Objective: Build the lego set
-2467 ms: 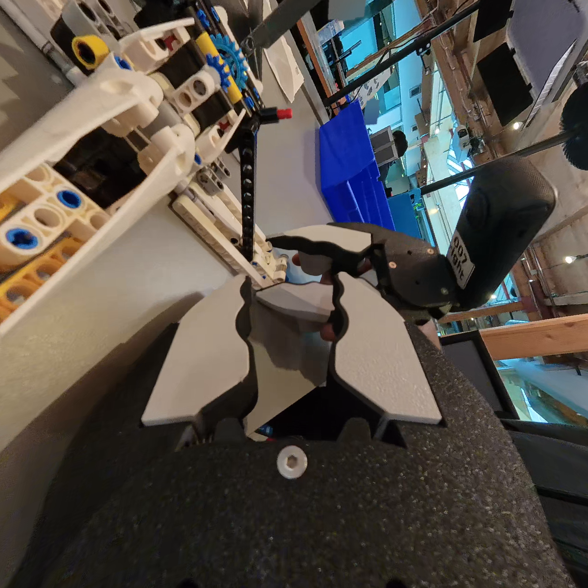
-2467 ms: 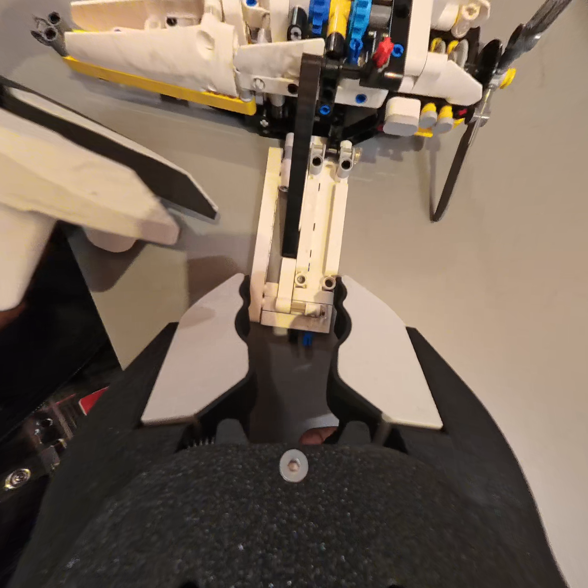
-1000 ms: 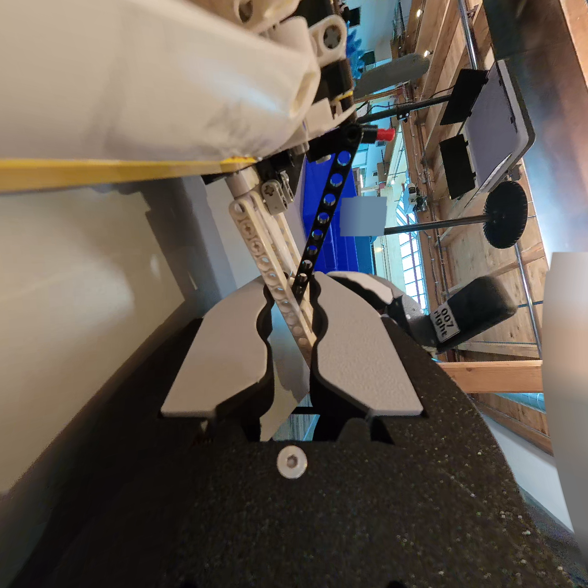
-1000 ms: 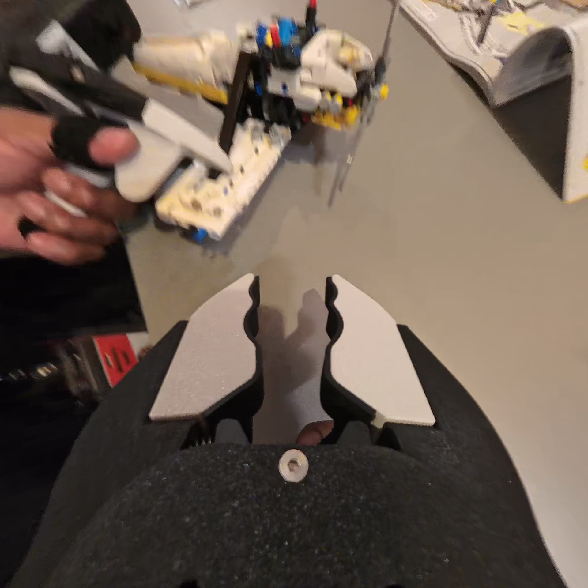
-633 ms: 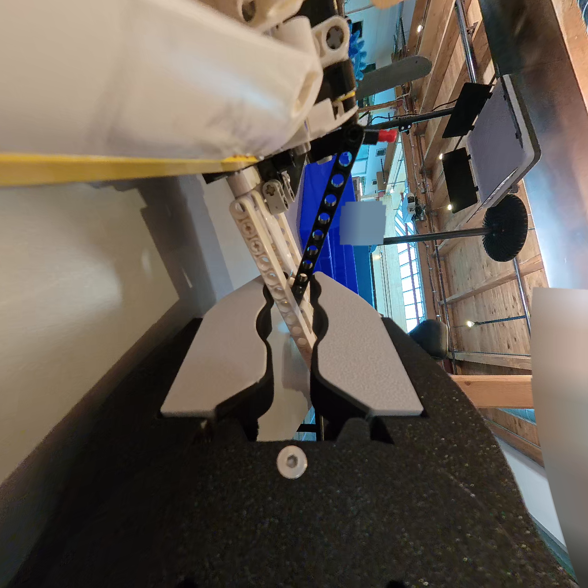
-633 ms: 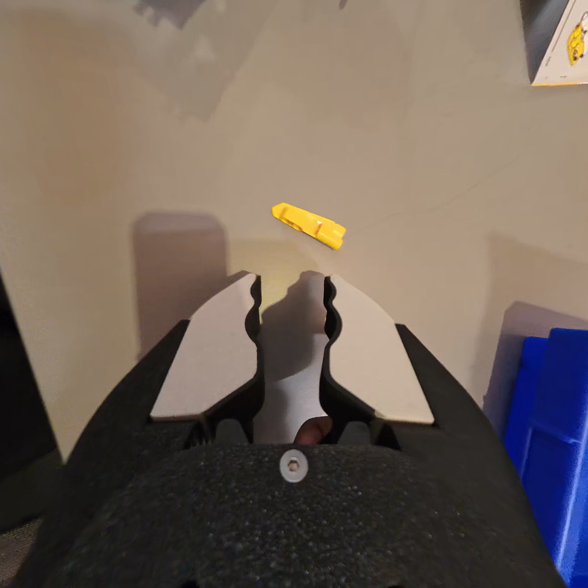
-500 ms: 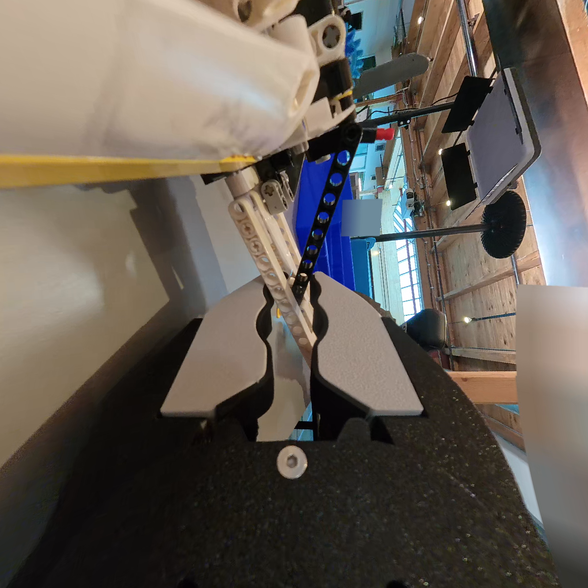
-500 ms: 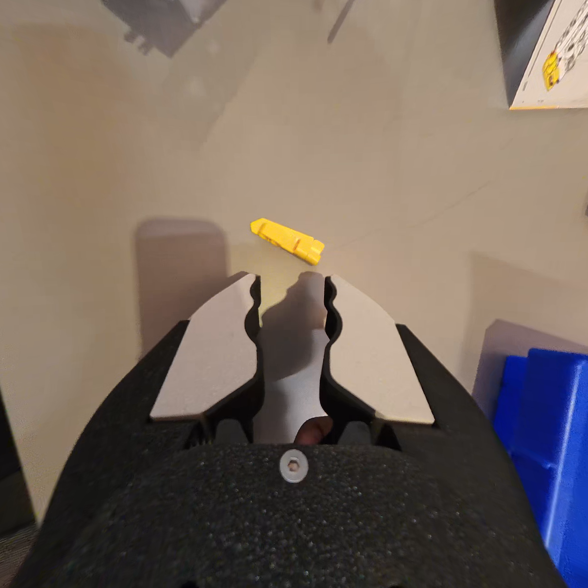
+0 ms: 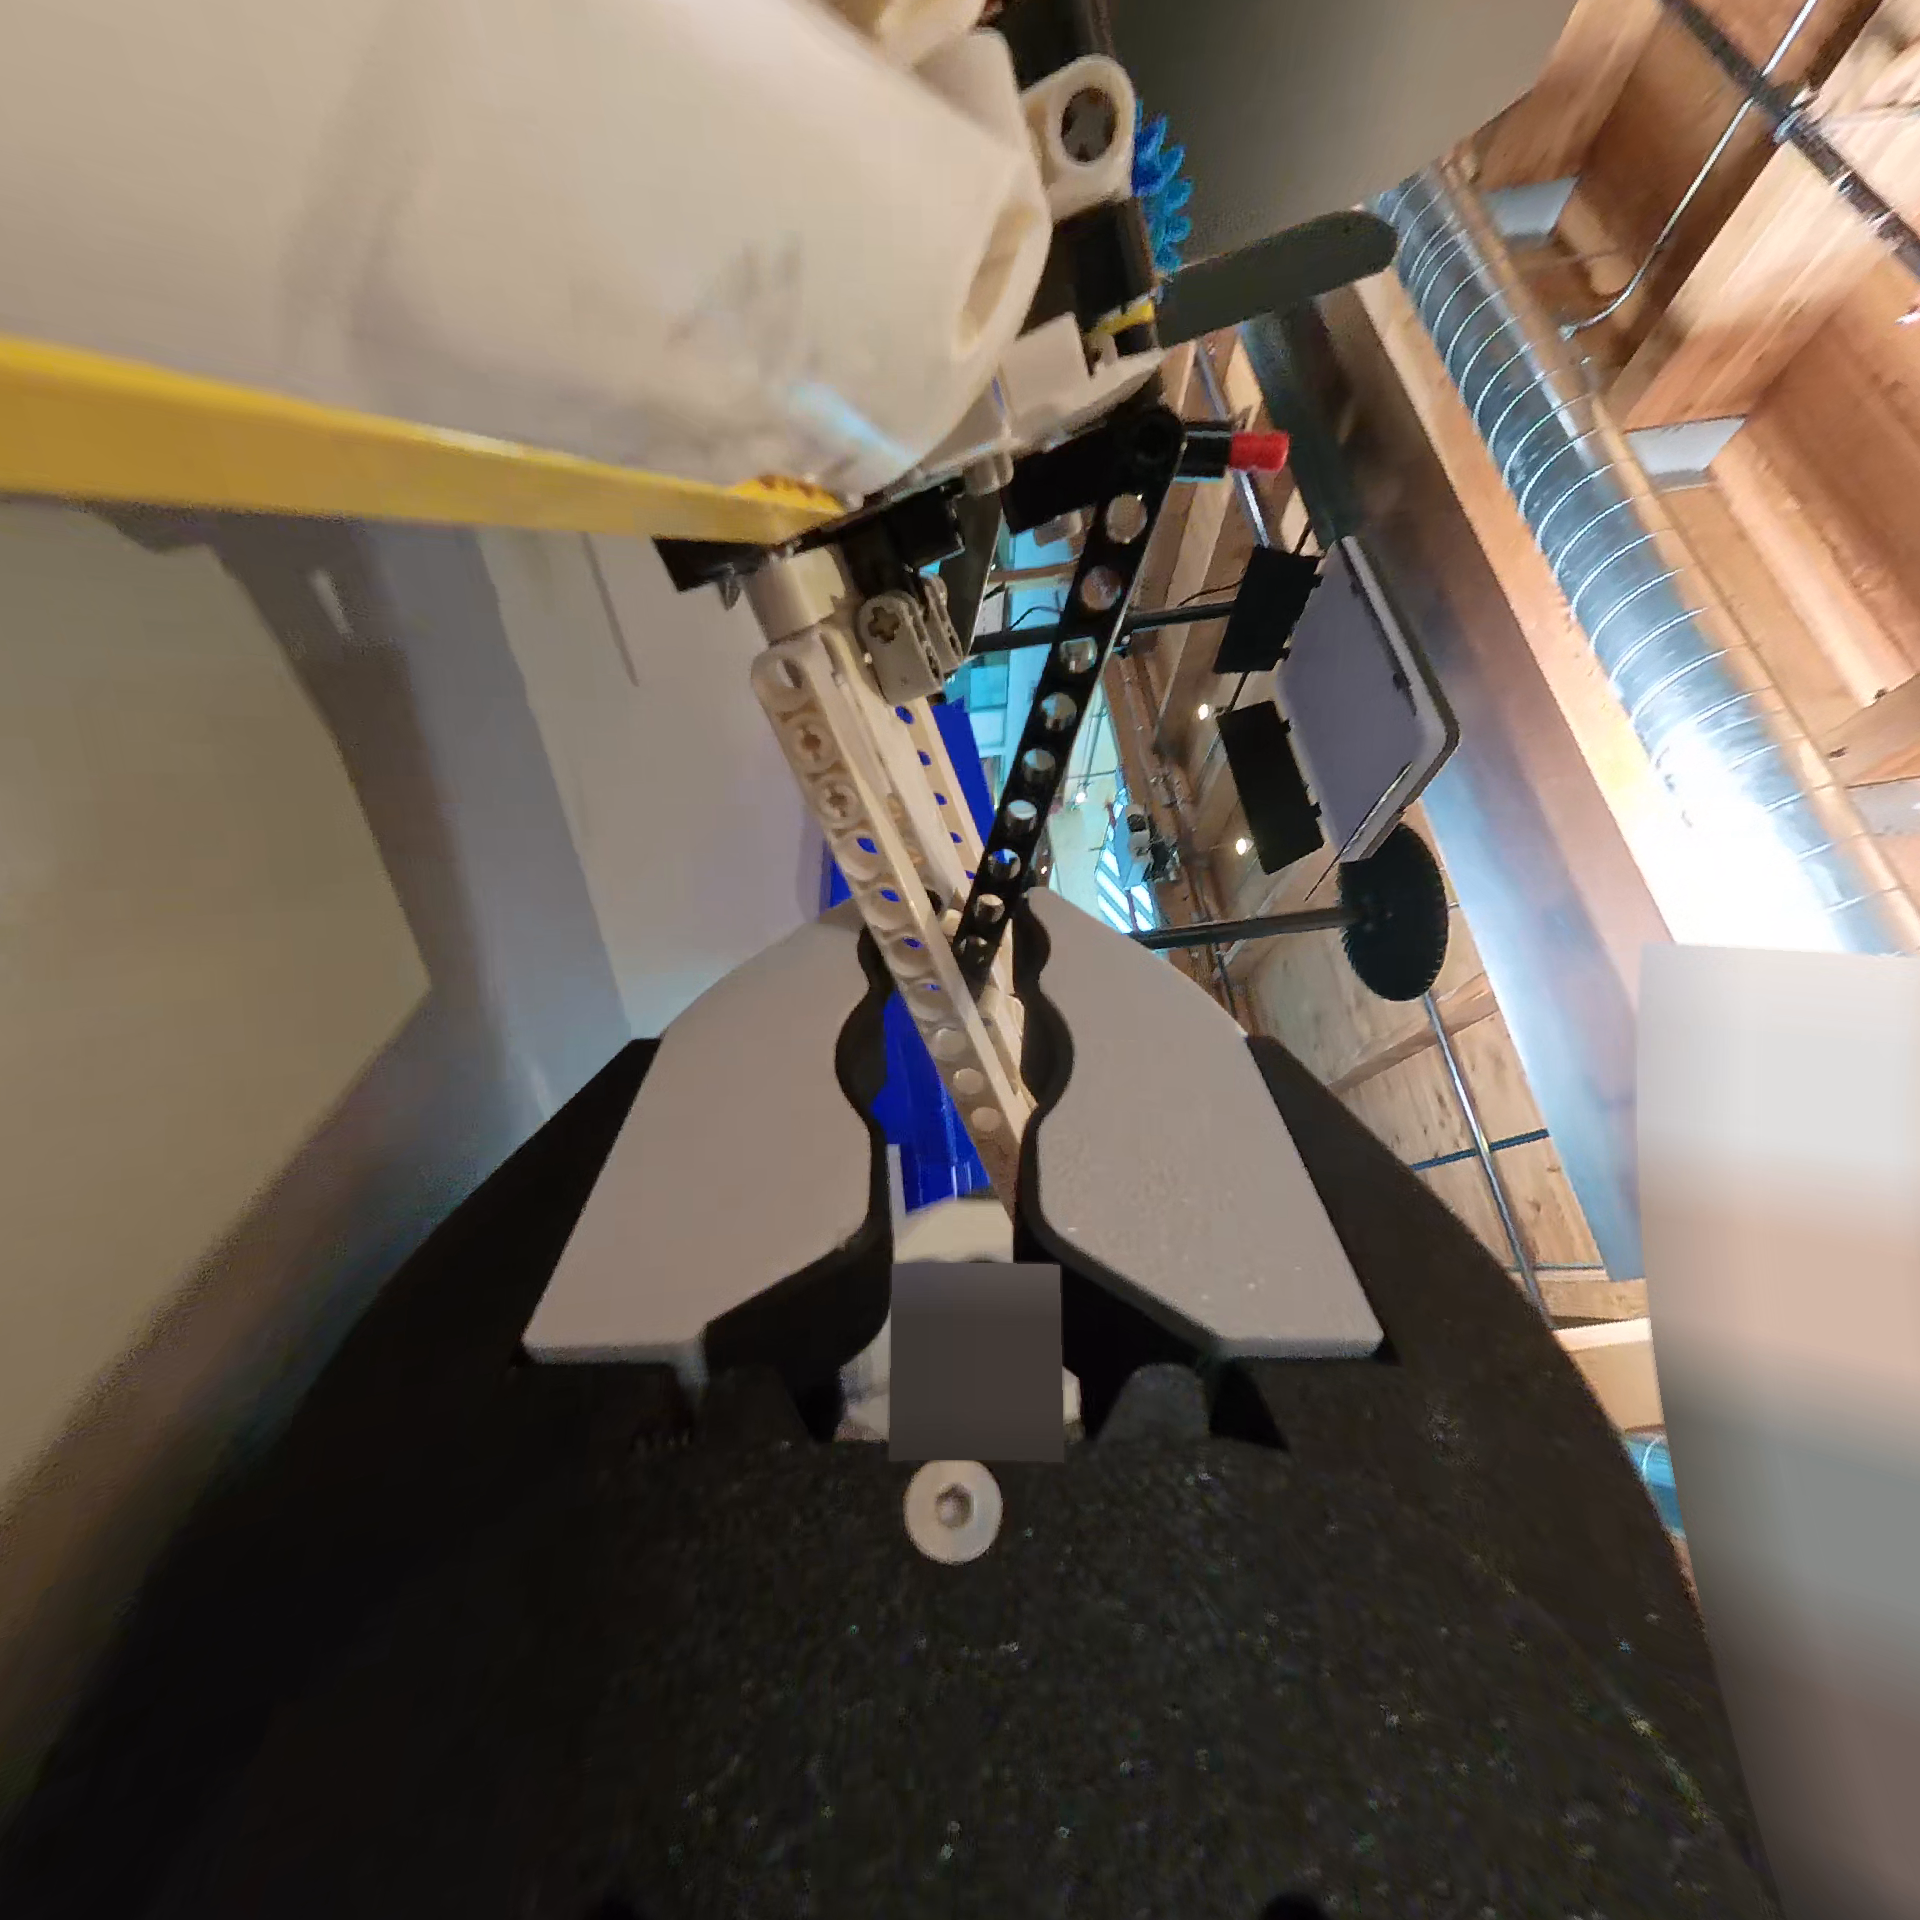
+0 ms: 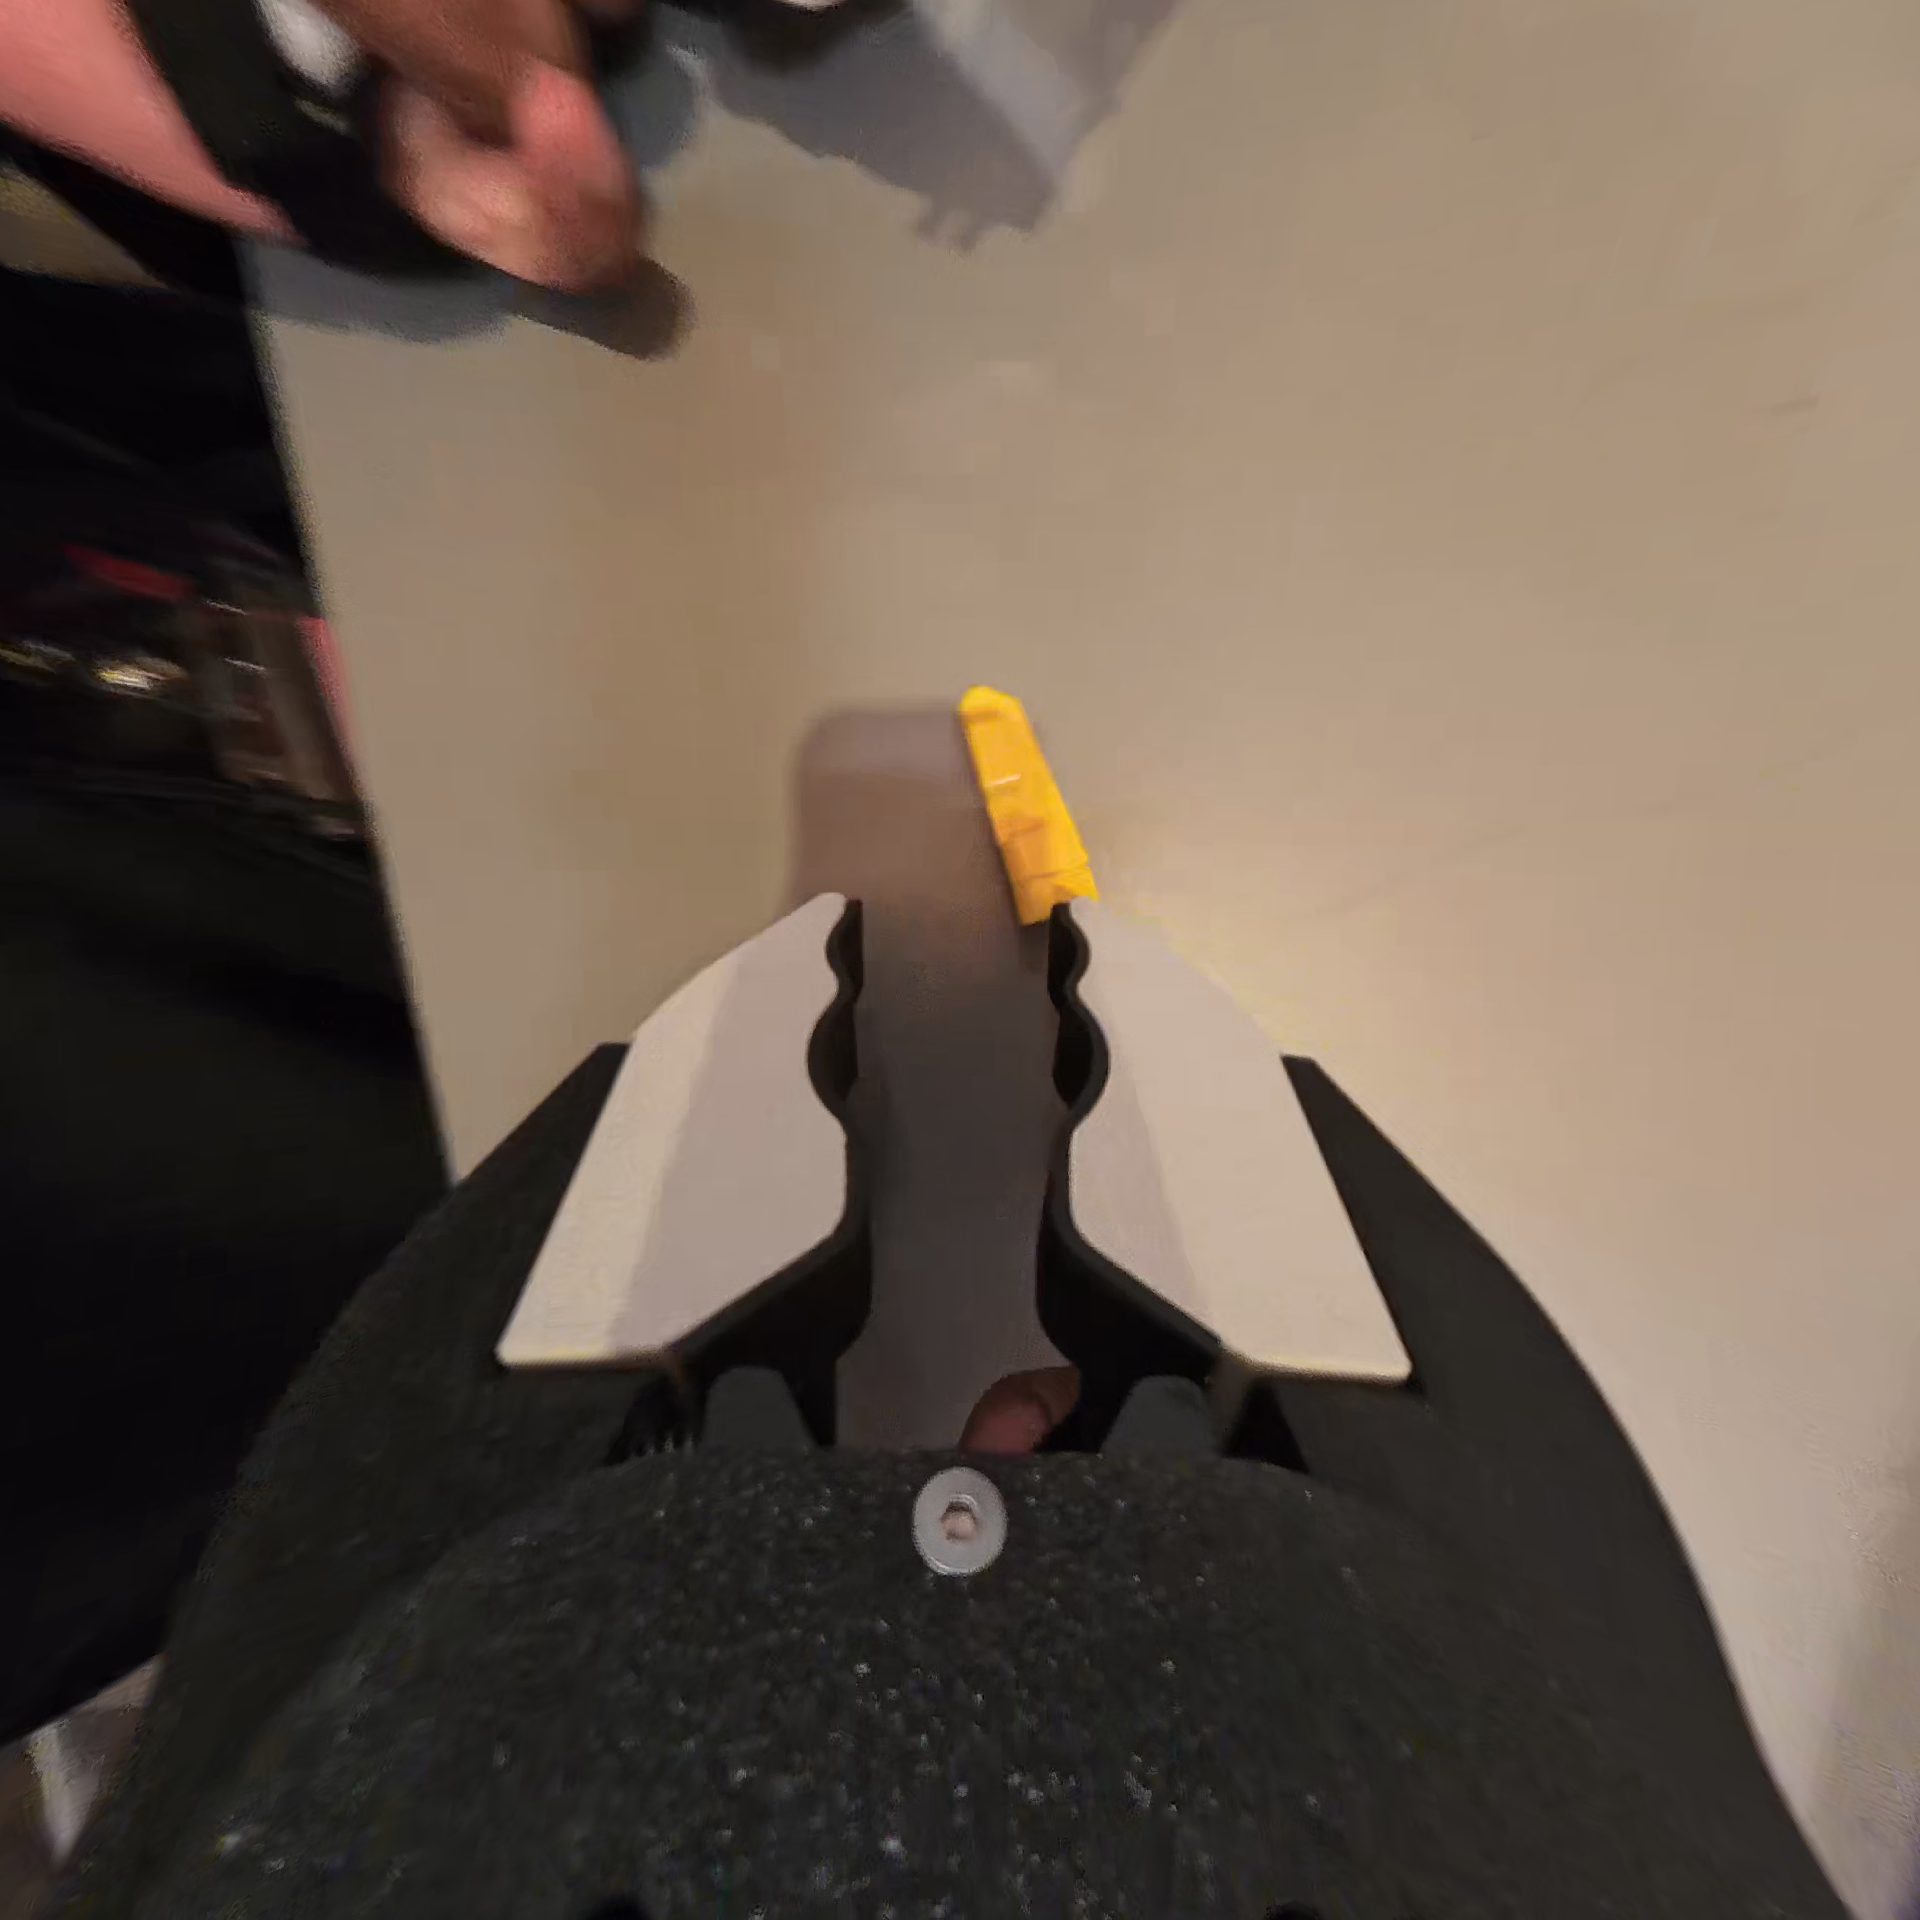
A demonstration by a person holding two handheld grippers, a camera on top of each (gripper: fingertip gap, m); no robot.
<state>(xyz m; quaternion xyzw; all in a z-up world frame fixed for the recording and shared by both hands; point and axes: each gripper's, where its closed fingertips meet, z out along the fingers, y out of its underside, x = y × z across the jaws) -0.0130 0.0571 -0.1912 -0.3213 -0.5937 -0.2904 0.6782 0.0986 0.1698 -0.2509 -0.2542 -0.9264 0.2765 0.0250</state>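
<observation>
We see the left tongs [image 9: 951, 940] clenched on the white holed beams [image 9: 904, 935] of a toy brick model [image 9: 520, 229], which reaches up and away from them; a black holed strip [image 9: 1049, 748] runs between the fingertips too. Our right tongs [image 10: 951, 914] hang released over the tabletop [image 10: 1455, 520], a small yellow piece [image 10: 1023, 805] lying just ahead of their right fingertip. A hand [image 10: 468, 156] shows far ahead, left.

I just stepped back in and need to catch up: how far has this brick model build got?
Done: much of the white and yellow brick model is assembled. In hand: the left gripper clamps the model's white perforated beams beside a black beam. Left: the yellow piece lies loose on the table, just ahead of the open, empty right gripper.
</observation>
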